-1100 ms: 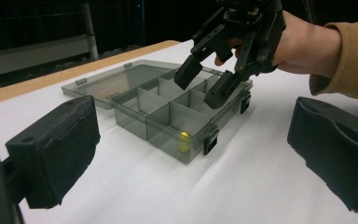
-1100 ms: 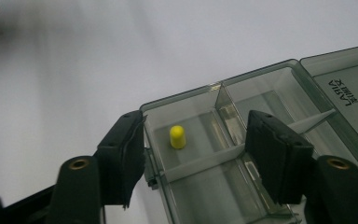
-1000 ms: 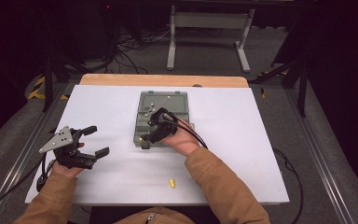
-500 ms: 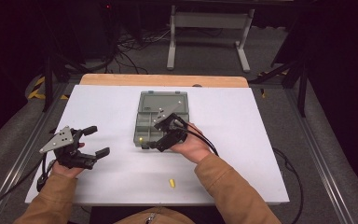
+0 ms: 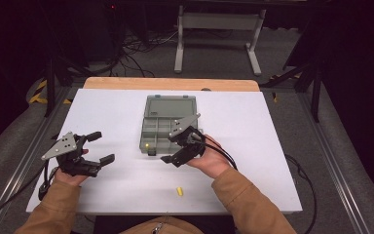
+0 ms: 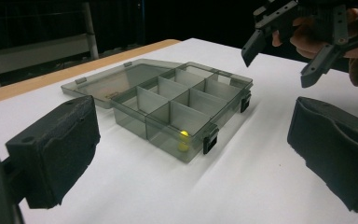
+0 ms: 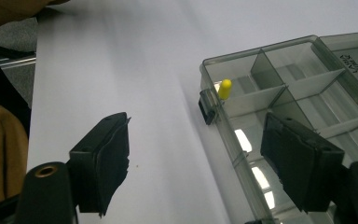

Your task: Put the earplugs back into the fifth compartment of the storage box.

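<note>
At the left of the high view we see the left gripper (image 5: 96, 147) held low over the white table (image 5: 253, 146), its two jaws spread wide with nothing between them. It sits well apart from the box, at the near left part of the table.

Moving rightward, we come to the compartment box (image 5: 161, 127), a smoky grey, see-through organiser lying in the middle of the table with its lid (image 5: 170, 105) folded flat open on the far side. In the left gripper view we count dividers splitting the box (image 6: 182, 107) into several small cells, and two dark latches on its near wall. In the near corner cell by one latch lies a small yellow piece (image 6: 183, 136); in the high view that same piece (image 5: 147, 145) sits in the box's near left corner. In the right gripper view it (image 7: 224, 88) stands tilted against the cell wall just behind a latch. The other cells that we can see look bare.

Next comes the right gripper (image 5: 173, 146), held just above the near right edge of the box. Its jaws have just been opening and now stand apart, and nothing lies between them; in the right gripper view one jaw hangs over the table and the other over the box.

Farther toward us, a second yellow piece (image 5: 179, 191) lies loose on the table near the front edge, well clear of the box and both grippers.
</note>
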